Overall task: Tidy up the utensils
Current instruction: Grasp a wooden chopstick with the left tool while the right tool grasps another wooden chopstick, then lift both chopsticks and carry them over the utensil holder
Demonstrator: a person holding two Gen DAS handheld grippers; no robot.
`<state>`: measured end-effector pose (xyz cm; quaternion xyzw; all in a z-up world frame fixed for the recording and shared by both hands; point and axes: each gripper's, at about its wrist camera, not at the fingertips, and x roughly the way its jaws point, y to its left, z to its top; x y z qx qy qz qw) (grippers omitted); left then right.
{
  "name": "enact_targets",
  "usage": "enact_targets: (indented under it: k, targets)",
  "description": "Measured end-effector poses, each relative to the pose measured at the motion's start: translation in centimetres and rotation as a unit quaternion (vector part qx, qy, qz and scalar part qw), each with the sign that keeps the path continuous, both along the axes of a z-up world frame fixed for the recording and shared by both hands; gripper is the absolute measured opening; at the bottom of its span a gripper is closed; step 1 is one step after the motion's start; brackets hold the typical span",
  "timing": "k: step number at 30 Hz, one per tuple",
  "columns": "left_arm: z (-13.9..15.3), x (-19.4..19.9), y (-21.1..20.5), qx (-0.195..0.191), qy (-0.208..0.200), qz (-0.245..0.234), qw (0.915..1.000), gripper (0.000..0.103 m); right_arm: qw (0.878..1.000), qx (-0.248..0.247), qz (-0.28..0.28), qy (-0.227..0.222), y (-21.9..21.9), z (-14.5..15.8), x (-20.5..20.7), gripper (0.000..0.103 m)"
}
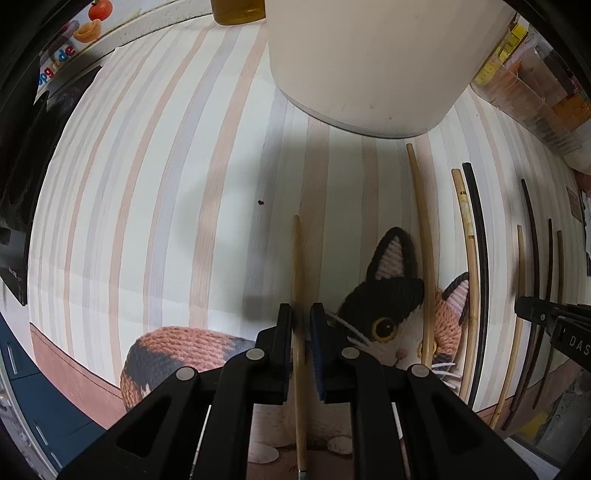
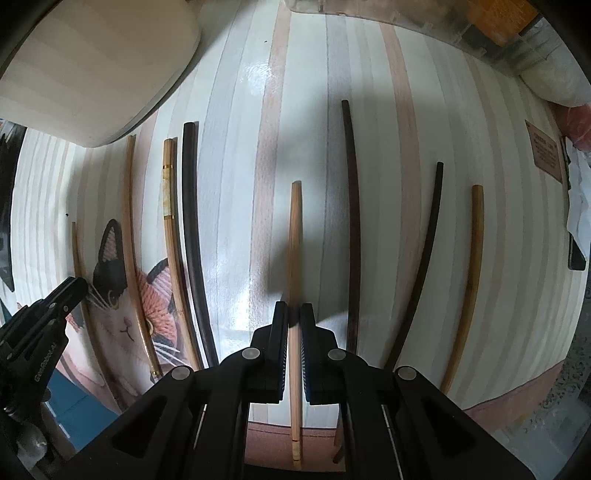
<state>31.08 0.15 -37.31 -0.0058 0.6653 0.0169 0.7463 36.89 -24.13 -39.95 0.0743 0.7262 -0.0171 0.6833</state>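
A pale wooden chopstick [image 1: 297, 258] lies on the striped cat mat [image 1: 147, 184] between the fingers of my left gripper [image 1: 301, 310]. The jaws stand slightly apart around it, with a thin dark gap beside the right-hand pad. My right gripper [image 2: 293, 308] is shut on another pale chopstick [image 2: 294, 229]. Each gripper shows in the other's view: the right gripper [image 1: 528, 308] and the left gripper [image 2: 79, 286]. Several loose chopsticks lie side by side on the mat, among them a black one [image 2: 192, 221], a dark brown one [image 2: 352, 221] and a light one [image 2: 471, 277]. A white holder [image 1: 369, 55] stands at the back.
A clear plastic bin of packets [image 1: 535, 92] stands at the back right and a jar of amber liquid [image 1: 238, 11] behind the white holder. A black object [image 1: 18, 184] borders the mat on the left. The mat's front edge [image 2: 517, 398] runs just below the chopsticks.
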Motion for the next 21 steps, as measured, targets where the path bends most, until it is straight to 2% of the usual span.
enact_targets:
  k: [2,4,7,9,15,21]
  targets:
    - [0.1,0.5,-0.1,0.002,-0.002,-0.002,1.0,0.01,1.0,-0.009,0.002,0.004,2.7,-2.2,0.9,0.006]
    - [0.0,1.2,-0.4,0.006,-0.005,-0.008,0.9999,0.009,1.0,-0.014,-0.002,0.004,3.3,-2.4,1.2,0.006]
    - [-0.2,2.1,-1.3,0.01,-0.007,-0.023,0.9996,0.003,1.0,-0.028,-0.002,-0.006,4.3,-2.9,1.2,0.007]
    - [-0.1,2.4,-1.7,0.016,-0.012,-0.026,0.9995,0.004,0.999,-0.037,-0.002,-0.018,5.1,-2.9,0.6,0.006]
    - [1.7,2.4,-2.2,0.007,-0.045,-0.025,0.9986,0.004,0.998,-0.011,-0.021,-0.057,5.1,-1.9,-1.2,0.006]
    - [5.8,2.4,-1.4,-0.012,-0.094,-0.014,0.9954,0.003,0.992,0.009,-0.032,-0.118,5.7,1.9,-2.1,0.006]
